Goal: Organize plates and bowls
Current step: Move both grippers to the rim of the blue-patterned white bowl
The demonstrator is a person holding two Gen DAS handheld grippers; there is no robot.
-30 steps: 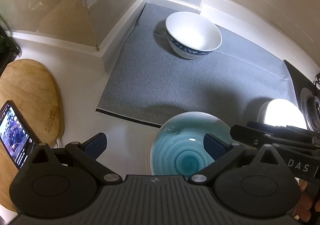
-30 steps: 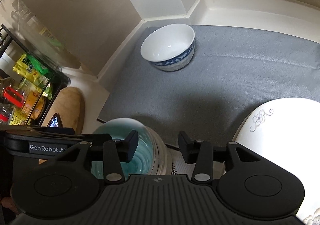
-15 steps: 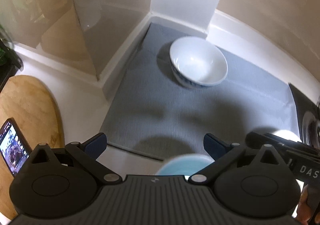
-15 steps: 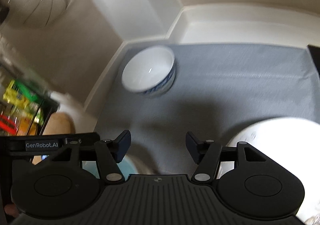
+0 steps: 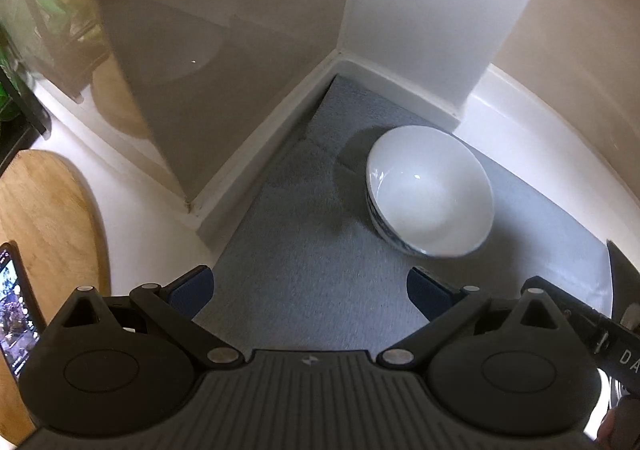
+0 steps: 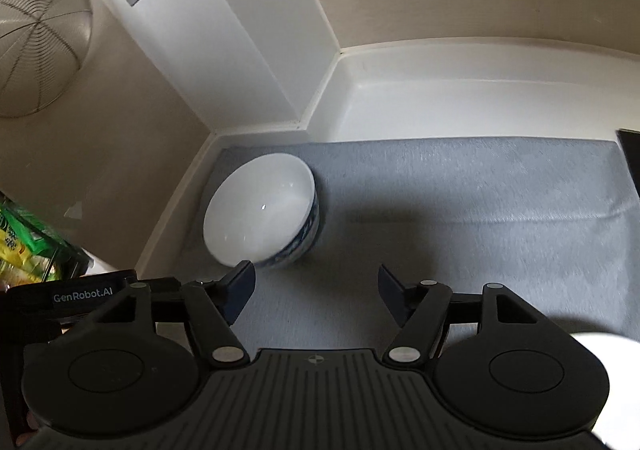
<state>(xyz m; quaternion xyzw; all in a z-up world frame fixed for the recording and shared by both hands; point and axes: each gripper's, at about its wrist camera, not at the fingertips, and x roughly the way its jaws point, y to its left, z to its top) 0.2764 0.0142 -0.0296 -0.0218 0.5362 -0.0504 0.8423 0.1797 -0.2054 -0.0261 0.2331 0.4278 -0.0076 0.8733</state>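
On the grey mat point(image 5: 320, 282), the left gripper point(image 5: 310, 292) hangs with jaws spread and empty; the white bowl point(image 5: 430, 190) sits ahead near the corner. From the right wrist, the right gripper point(image 6: 316, 286), jaws just widened and empty, faces the bowl point(image 6: 260, 216), ahead to its left.

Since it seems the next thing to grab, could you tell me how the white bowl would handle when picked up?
The bowl looks like glazed ceramic, so probably rigid, breakable and slippery at the rim. Its rounded wall on a narrow foot suggests that it may tip if pushed. The mat may curb sliding.
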